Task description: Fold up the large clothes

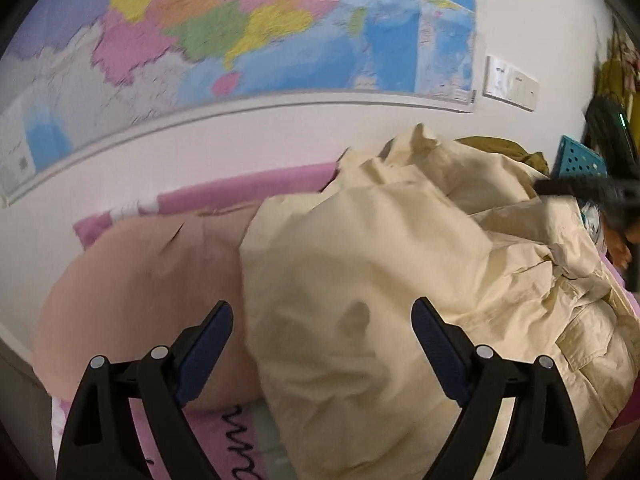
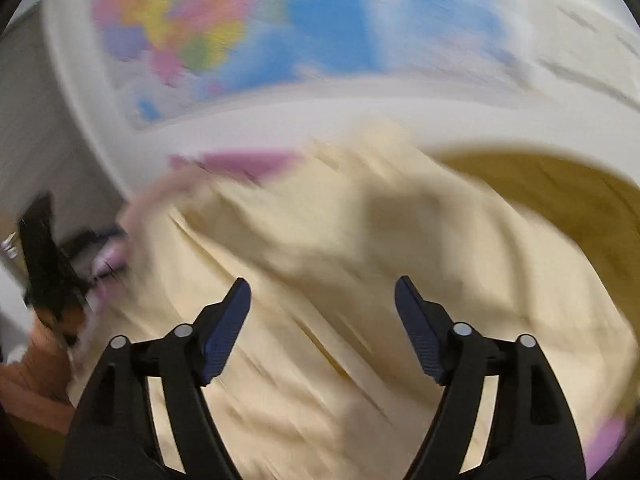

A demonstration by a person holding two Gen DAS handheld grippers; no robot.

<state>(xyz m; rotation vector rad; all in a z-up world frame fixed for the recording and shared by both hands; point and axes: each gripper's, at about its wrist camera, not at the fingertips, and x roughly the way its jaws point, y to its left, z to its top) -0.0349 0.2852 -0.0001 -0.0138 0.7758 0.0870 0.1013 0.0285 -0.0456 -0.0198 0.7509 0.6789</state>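
Note:
A large cream garment (image 1: 380, 264) lies crumpled on a pink bed cover (image 1: 240, 190). It partly covers a peach-tan garment (image 1: 132, 280) on the left. My left gripper (image 1: 322, 312) is open and empty, above the near edge of the cream garment. The right wrist view is motion-blurred. There my right gripper (image 2: 322, 290) is open and empty over the cream garment (image 2: 340, 248). The other gripper shows as a dark shape at the right edge of the left wrist view (image 1: 600, 184) and at the left edge of the right wrist view (image 2: 48, 256).
A coloured wall map (image 1: 224, 32) hangs behind the bed above a white wall. An olive garment (image 1: 504, 150) lies behind the cream one; it also shows in the right wrist view (image 2: 560, 196). A teal perforated basket (image 1: 580, 160) and a wall switch plate (image 1: 510, 82) are at the right.

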